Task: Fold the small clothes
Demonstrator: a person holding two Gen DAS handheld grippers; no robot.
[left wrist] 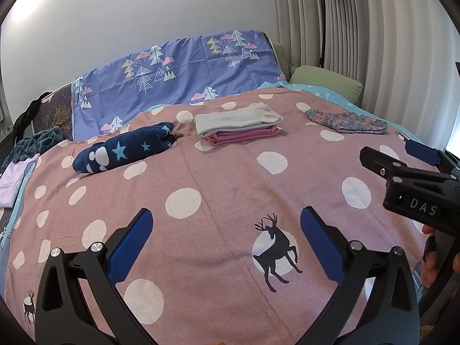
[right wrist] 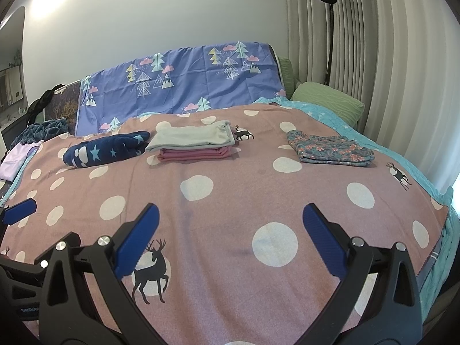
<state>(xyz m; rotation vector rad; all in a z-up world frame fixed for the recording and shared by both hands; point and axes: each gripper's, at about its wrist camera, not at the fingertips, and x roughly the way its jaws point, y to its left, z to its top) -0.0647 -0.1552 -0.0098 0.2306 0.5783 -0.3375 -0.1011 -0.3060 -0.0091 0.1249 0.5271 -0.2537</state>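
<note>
Both grippers are hovering over the near part of a bed spread with a pink blanket (left wrist: 230,178) patterned with white dots and dark deer. The left gripper (left wrist: 227,244) is holding its blue-padded jaws spread wide with nothing between them, and the right gripper (right wrist: 230,244) is doing the same just beside it. The small clothes are lying farther back on the blanket: a pale grey folded garment (right wrist: 192,138) is sitting squarely on top of a folded pink garment (right wrist: 195,153), forming a neat stack near the middle. To its left, a navy fleece piece with light blue stars (right wrist: 106,149) is resting in a soft, rounded roll, almost touching the stack. Well apart to the right, a blue floral garment (right wrist: 330,148) is lying folded flat.
</note>
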